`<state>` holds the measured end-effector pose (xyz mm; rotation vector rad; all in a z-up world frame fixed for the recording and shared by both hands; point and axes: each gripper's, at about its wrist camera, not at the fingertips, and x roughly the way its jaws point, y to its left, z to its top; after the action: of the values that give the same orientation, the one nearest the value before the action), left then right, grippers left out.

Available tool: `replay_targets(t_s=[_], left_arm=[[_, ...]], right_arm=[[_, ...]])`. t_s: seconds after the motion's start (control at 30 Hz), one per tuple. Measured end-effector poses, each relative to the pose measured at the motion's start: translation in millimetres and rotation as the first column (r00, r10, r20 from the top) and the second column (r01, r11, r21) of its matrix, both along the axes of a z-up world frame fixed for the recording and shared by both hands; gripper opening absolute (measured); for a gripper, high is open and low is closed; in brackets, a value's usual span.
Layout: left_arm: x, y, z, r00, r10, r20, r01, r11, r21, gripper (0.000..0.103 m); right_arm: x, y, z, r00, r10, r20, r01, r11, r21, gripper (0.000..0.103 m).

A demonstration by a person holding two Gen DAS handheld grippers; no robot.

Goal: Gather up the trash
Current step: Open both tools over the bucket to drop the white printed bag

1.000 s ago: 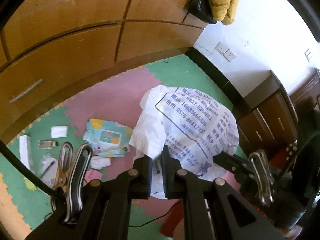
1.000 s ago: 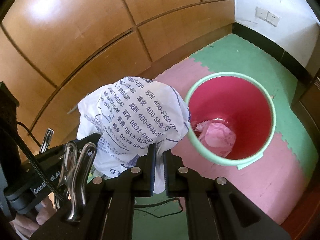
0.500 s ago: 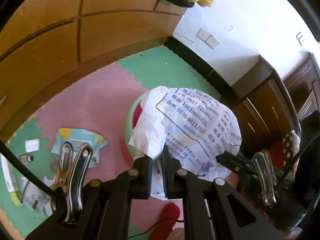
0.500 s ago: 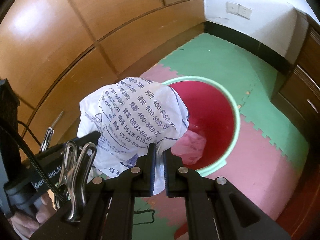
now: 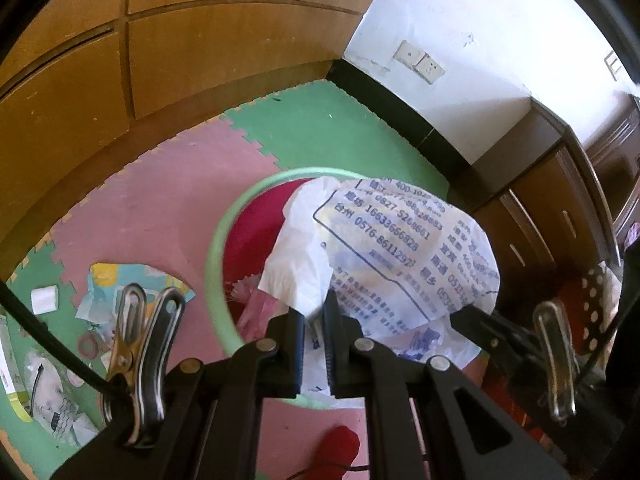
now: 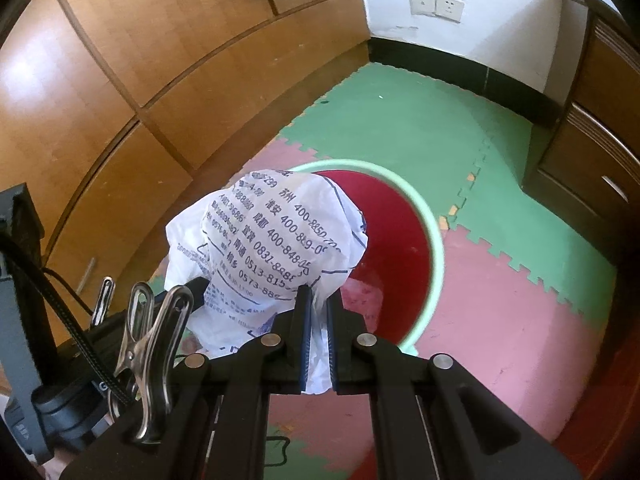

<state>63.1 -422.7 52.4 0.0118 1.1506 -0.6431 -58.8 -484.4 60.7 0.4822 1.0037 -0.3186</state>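
A white plastic bag (image 5: 384, 256) printed with blue text hangs over a red bin with a pale green rim (image 5: 214, 248). My left gripper (image 5: 314, 320) is shut on the bag's near edge. My right gripper (image 6: 316, 312) is shut on the other side of the same bag (image 6: 276, 240), above the bin (image 6: 434, 248). Crumpled pink trash (image 5: 256, 304) lies inside the bin. More trash lies on the floor to the left: a colourful wipes packet (image 5: 116, 284), a small white block (image 5: 44, 300) and crumpled papers (image 5: 52, 396).
The floor is pink and green foam mat (image 6: 500, 320). Wooden cabinet doors (image 5: 200, 60) curve along the back. A dark wood dresser (image 6: 592, 140) stands at the right, under a white wall with sockets (image 6: 436, 4). A red object (image 5: 336, 448) lies near the bin.
Both grippers have carried the bag to the right, from beside the bin to over its opening. The floor trash has slid toward the left edge of the left wrist view.
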Motion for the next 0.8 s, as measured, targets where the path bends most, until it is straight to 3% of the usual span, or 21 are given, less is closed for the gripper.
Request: replay_targets(t_s=[0.47,0.8], left_arm=[[-6,-24,-16,1.0,-0.018,0.005,0.018,0.999,0.034,0.008],[-6,-26,-18,1.0,-0.011,0.0,0.011,0.999,0.043,0.008]], right_arm=[[-4,-31,-29,0.995,-0.078,-0.06,0.079,0.997,0.012,0.008],[-1,-30,-31,0.995,-0.076,-0.066,0.077,0.997,0.008,0.008]])
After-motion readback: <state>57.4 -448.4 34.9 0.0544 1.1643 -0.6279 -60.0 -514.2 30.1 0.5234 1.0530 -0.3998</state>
